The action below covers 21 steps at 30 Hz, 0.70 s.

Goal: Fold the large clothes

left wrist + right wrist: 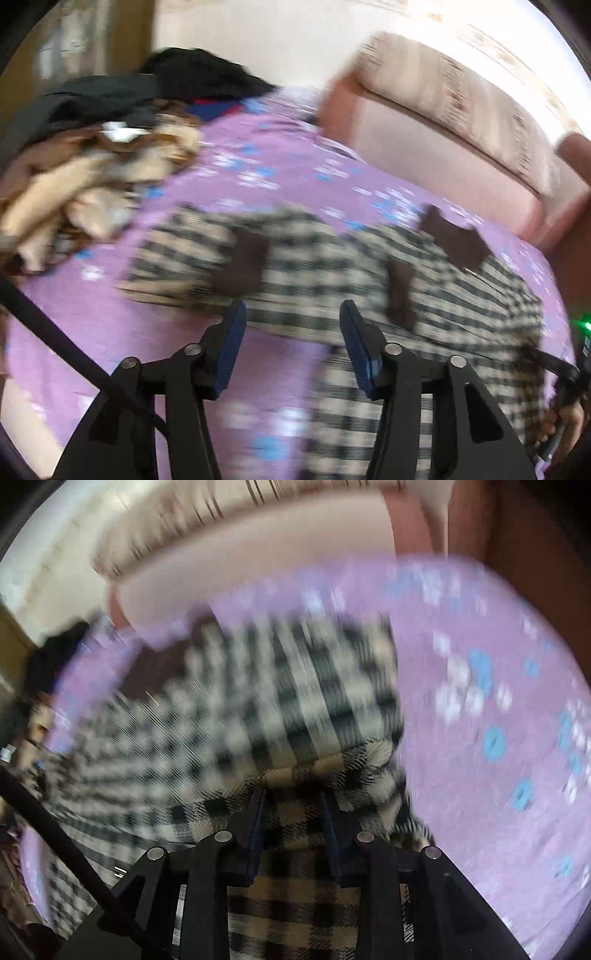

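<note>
Bare purple sheet [280, 155] ahead and left of the left claw [293, 314]; clothes heap [92, 177] blocks far left; headboard [443, 147] closes off the far right.

Purple flowered bed [280, 162] under checked garment [332, 280] and heap of clothes [96, 184].

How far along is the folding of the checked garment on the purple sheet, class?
Done: the checked garment lies spread on the purple sheet, a sleeve apparently folded across. In hand: the right gripper has a bunched fold between its fingers; the left gripper is open and empty. Left: the remaining folds, plus the heap of clothes beside it.
</note>
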### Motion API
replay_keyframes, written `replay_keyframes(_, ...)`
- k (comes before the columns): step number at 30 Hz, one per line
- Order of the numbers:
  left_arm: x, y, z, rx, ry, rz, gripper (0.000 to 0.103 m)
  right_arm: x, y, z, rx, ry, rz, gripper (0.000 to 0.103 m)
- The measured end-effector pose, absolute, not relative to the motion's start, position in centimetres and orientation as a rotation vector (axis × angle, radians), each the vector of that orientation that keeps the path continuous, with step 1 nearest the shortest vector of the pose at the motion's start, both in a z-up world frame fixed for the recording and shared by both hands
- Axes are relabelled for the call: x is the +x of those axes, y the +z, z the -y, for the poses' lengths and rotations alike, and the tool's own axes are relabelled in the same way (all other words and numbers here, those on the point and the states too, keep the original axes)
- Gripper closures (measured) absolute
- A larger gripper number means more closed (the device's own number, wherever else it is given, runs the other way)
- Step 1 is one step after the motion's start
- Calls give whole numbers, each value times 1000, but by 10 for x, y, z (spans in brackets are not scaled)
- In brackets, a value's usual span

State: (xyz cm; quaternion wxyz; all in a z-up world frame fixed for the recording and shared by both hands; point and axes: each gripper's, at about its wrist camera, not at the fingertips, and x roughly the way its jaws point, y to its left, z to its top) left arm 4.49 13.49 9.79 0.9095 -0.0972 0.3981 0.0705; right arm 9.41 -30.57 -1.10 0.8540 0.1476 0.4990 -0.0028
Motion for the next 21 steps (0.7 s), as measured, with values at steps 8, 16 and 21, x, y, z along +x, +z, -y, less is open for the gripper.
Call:
replay_keyframes(8,45,88,-238,-304,352,-824,45,77,11,276,158,-57,-978,63)
replay_keyframes(16,75,49,-248,-282,353,-897,41,51,35,258,21,-62,-867,48)
replay_keyframes(21,85,59,-205,-123,194,-847,41,53,28,249,-33,-52,-884,48)
